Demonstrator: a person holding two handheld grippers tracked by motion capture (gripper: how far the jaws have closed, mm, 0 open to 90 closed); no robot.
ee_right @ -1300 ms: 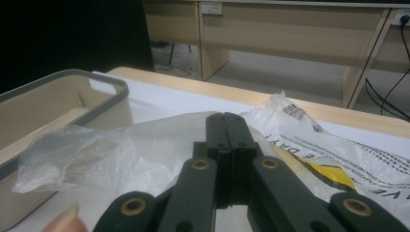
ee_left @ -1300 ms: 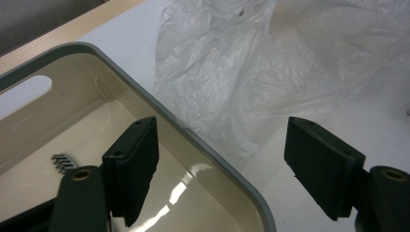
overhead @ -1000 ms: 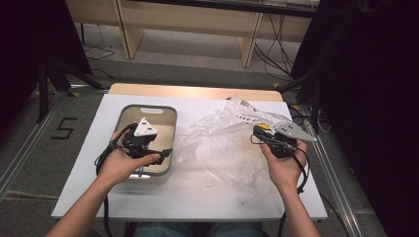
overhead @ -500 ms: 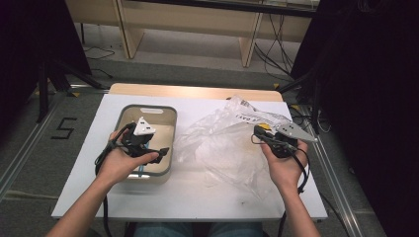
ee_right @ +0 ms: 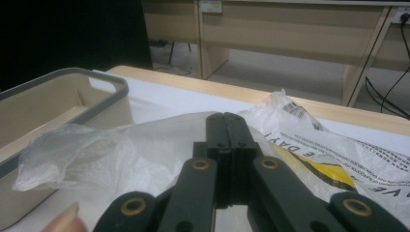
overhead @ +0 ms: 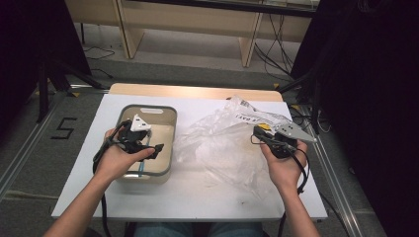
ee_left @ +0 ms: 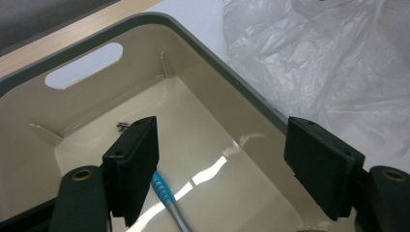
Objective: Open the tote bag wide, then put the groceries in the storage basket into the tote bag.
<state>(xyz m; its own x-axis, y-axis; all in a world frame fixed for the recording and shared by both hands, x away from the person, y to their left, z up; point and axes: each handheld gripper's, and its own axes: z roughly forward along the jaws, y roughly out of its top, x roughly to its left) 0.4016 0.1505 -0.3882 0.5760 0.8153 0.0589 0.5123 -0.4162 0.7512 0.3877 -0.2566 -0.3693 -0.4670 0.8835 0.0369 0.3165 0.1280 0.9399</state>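
Observation:
A cream bin with a grey rim [overhead: 148,108] stands at the table's left. A blue toothbrush [ee_left: 163,192] lies on its floor, and the high view shows it as a blue streak [overhead: 141,168]. My left gripper [overhead: 154,147] hangs over the bin's near right side. Its jaws [ee_left: 222,140] are wide open with nothing between them. A crumpled clear plastic bag [overhead: 222,148] with printed text covers the table's middle and right. My right gripper [overhead: 257,132] rests at the bag's right edge. Its jaws [ee_right: 226,126] are shut, and I cannot tell whether film is pinched between them.
The bin wall [ee_left: 145,63] has a handle slot at its far end. From the right gripper, the bin [ee_right: 96,79] sits left of the bag [ee_right: 96,150]. A wooden strip [overhead: 197,92] edges the table's far side, with desks and cables on the floor beyond.
My left gripper has drawn back slightly over the bin. The bag's left side has shifted a little. The right hand has held still.

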